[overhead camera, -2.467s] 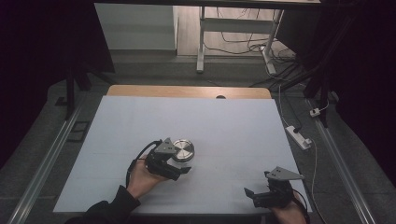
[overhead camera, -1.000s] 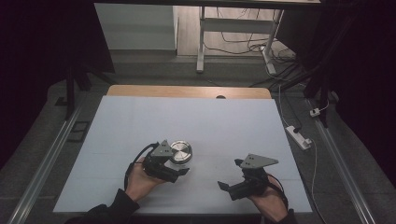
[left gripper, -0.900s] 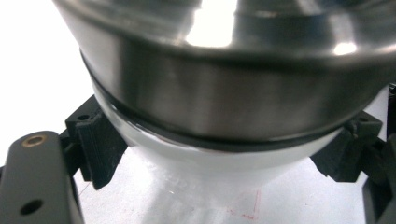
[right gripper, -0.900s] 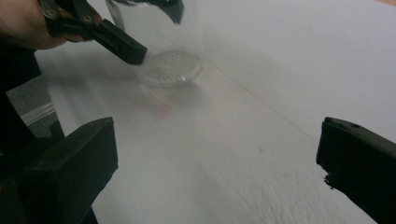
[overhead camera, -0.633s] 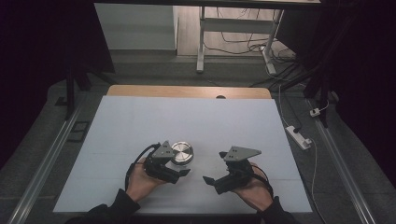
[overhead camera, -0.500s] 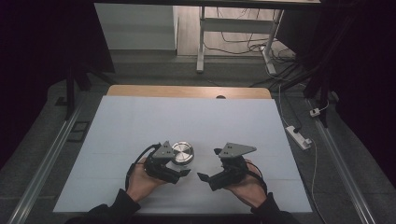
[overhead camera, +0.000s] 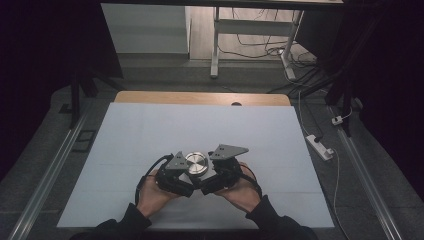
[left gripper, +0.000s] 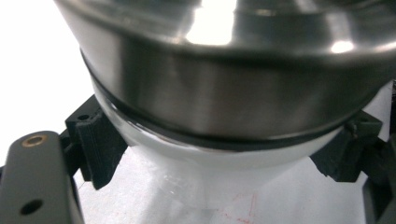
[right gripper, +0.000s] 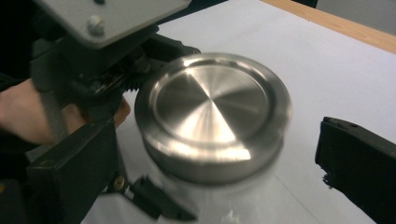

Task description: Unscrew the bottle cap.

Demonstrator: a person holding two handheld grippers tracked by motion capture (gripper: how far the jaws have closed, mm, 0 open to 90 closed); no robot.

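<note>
High view, lower centre of the frame: I hold the left gripper (overhead camera: 186,176) clamped on a glass jar with a steel lid (overhead camera: 196,162); the jar stands on the white table sheet (overhead camera: 150,125). In the left gripper view the 2 pads (left gripper: 100,144) press the clear glass wall just under the lid (left gripper: 243,102), 1 at each lower corner of the frame. The right gripper (overhead camera: 212,181) sits just right of the jar. In the right gripper view its 2 jaws stand apart, 1 at each side of the frame, with the lid (right gripper: 212,109) at centre between them, untouched. The lid's flat face points up, so I judge the right gripper must close across its rim.
</note>
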